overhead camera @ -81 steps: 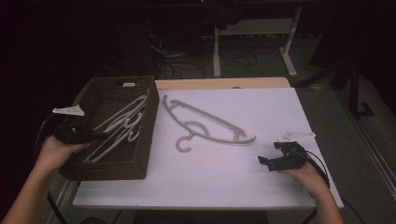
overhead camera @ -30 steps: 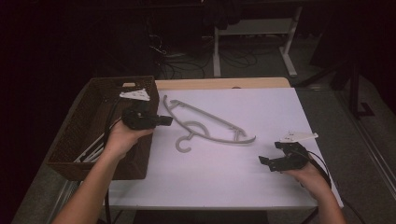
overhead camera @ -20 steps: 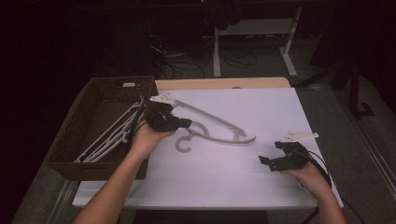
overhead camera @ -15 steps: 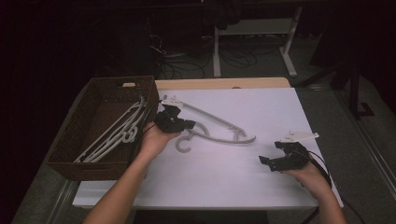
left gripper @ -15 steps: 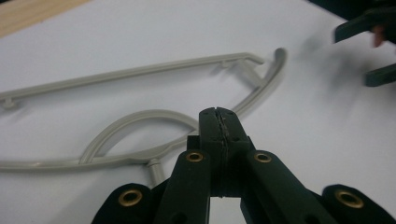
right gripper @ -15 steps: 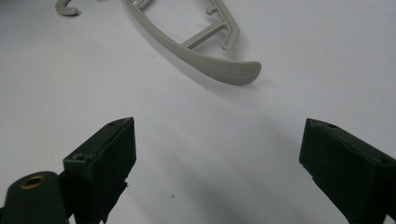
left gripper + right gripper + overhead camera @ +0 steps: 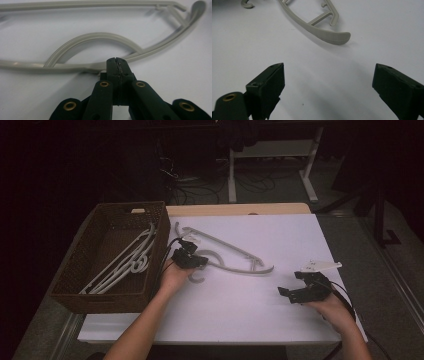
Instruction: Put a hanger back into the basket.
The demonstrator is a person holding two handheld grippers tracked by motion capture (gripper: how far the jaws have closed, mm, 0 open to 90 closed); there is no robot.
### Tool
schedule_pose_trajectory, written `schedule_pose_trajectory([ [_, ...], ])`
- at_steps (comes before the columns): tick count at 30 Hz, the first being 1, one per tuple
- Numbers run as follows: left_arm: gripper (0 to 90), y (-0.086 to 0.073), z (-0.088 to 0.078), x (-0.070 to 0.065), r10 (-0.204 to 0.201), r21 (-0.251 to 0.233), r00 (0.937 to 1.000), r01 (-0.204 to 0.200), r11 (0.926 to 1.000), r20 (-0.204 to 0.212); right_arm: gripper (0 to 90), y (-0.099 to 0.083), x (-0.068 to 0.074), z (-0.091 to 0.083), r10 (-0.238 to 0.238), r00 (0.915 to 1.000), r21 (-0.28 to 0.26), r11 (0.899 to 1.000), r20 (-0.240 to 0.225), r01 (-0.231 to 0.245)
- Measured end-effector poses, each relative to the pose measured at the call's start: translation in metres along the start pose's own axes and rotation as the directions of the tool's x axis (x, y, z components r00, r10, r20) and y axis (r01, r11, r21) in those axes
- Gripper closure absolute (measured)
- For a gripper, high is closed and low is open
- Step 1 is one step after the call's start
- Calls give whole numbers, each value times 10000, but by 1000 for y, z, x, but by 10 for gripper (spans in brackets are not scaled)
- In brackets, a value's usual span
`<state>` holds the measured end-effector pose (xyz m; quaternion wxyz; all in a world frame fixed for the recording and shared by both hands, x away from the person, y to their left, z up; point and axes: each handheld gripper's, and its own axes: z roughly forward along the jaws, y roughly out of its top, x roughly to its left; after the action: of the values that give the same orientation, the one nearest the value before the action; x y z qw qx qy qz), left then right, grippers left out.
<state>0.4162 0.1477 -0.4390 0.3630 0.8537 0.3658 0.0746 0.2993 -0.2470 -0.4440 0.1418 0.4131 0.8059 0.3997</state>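
White table top (image 7: 240,305), wicker basket (image 7: 75,285) at left, dim room

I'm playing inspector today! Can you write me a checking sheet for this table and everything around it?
Surface: white table, bare in front.
Job's things: grey hanger lying flat on the table; more hangers in the brown basket.
Clutter: nothing seen.
Grippers: left tool shut, tips at the hanger's neck, nothing between the jaws; right tool open, empty, apart from the hanger.
Cables: one trails from each tool; more cables on the floor.
Surroundings: dark room, white desk legs behind.
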Motion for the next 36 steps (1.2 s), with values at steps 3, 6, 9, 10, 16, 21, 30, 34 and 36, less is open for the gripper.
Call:
schedule_pose_trajectory([
  [3,900,-2,3,2,28,64,9998,-26,10000,-211,107,0,0,1,-14,10000,29,10000,-3,14],
  [6,900,-2,3,5,50,116,9992,-46,9999,-392,107,0,1,1,-23,10000,31,10000,-2,23],
  [9,900,-5,6,7,-13,324,9982,32,9995,-601,107,0,1,1,-13,10000,34,10000,2,13],
  [10,900,-6,7,8,6,432,9979,22,9991,-647,107,0,1,1,-8,10000,29,10000,0,8],
  [16,900,-8,9,0,148,517,9999,-150,9986,32,107,0,1,1,-52,10000,24,10000,1,52],
  [21,900,-9,11,-16,447,736,9955,-509,9960,838,108,1,1,1,-59,10000,22,10000,-14,59],
  [30,900,-8,18,-51,985,933,9782,-1170,9887,1830,108,2,2,2,-104,9999,50,9999,-27,105],
  [34,900,-7,23,-70,1302,966,9658,-1550,9832,2243,108,2,2,2,-113,9999,45,9999,-34,113],
  [36,900,-7,25,-78,1442,929,9589,-1712,9809,2445,108,2,2,2,-132,9999,58,9999,-36,133],
])
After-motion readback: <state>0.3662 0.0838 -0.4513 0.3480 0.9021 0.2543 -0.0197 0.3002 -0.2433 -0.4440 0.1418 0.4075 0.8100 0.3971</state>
